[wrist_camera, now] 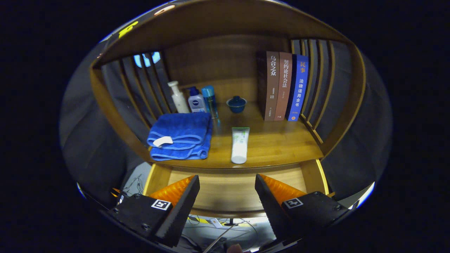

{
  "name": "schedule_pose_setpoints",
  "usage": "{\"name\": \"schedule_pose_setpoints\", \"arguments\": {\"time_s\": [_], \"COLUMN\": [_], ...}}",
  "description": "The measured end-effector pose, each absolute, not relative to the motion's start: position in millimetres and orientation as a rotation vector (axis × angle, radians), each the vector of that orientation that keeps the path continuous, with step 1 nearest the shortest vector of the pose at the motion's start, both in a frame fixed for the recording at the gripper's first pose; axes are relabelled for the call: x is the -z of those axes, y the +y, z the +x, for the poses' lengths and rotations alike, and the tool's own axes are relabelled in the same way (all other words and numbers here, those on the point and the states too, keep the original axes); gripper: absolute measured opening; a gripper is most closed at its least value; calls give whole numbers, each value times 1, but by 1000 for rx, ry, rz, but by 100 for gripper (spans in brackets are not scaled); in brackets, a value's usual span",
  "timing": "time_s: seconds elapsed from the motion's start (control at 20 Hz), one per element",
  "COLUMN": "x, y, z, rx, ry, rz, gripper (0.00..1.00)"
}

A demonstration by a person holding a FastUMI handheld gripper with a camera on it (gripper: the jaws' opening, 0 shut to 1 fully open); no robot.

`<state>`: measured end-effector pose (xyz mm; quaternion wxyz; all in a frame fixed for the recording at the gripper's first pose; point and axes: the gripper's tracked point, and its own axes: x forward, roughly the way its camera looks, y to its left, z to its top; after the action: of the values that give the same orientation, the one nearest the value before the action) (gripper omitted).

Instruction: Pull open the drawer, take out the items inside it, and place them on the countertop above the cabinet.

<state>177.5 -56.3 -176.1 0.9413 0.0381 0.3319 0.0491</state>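
The wooden drawer (225, 191) stands pulled open below the countertop (274, 144), and its visible bottom is bare wood. My gripper (227, 182) hangs open above the drawer, nothing between its orange-and-black fingers (177, 191). On the countertop, just beyond the fingers, a white tube (240, 144) with a green label lies flat near the front edge. A folded blue towel (181, 135) lies to its left.
At the back of the counter stand a white pump bottle (178, 97), a blue-capped white bottle (196, 100), a slim blue bottle (210, 100) and a small blue lidded cup (236, 104). Three books (283, 86) stand upright at the right. Slatted side walls enclose the shelf. Cables lie on the floor below.
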Motion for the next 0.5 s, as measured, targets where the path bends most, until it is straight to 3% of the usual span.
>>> {"name": "schedule_pose_setpoints", "arguments": {"time_s": [0.25,0.5], "x": [163,210], "y": [-67,-63], "z": [141,91], "rx": [-57,-29], "ry": [394,234], "rz": [63,-24], "gripper": [99,100]}}
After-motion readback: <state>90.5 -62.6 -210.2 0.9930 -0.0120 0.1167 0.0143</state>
